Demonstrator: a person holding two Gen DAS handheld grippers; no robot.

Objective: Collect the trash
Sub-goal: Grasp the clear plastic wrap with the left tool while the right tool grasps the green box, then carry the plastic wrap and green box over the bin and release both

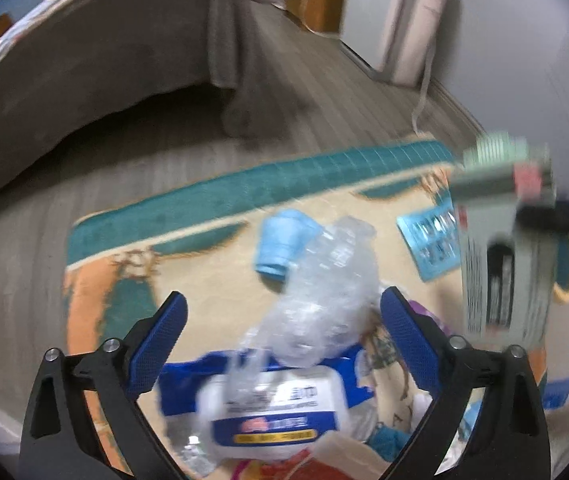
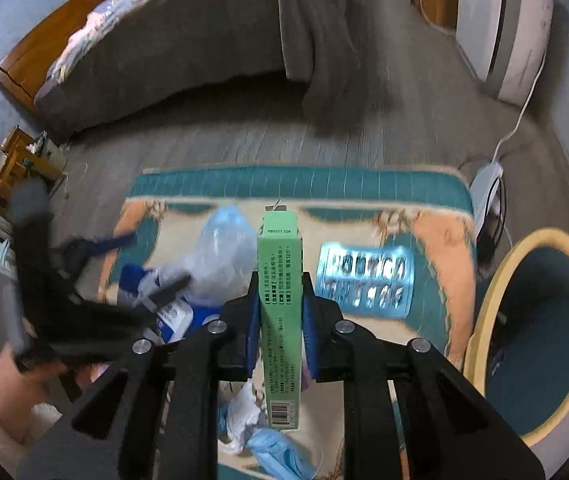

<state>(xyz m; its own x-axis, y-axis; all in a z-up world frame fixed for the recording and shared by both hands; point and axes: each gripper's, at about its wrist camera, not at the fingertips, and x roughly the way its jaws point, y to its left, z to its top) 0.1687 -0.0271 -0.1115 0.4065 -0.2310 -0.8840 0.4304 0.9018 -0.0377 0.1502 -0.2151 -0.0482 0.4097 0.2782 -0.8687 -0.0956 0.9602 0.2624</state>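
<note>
My right gripper (image 2: 280, 280) is shut on a slim green carton (image 2: 280, 300), held upright above the rug; the same carton (image 1: 500, 248) shows blurred at the right of the left wrist view. My left gripper (image 1: 284, 308) stands open over a crushed clear plastic bottle (image 1: 324, 292), its pads apart from it. Under the bottle lies a white and blue wipes pack (image 1: 280, 412). A blue paper cup (image 1: 284, 244) lies on its side beyond the bottle. A blue blister pack (image 2: 364, 284) rests flat on the rug. A blue face mask (image 2: 280, 456) and crumpled wrappers lie below the carton.
A round bin with a cream rim (image 2: 488, 300) and a teal inside stands at the right of the patterned rug (image 2: 424, 232). A bed with a grey cover (image 2: 204, 52) lies beyond. A white appliance (image 2: 500, 32) and a power strip (image 2: 488, 184) are at the far right.
</note>
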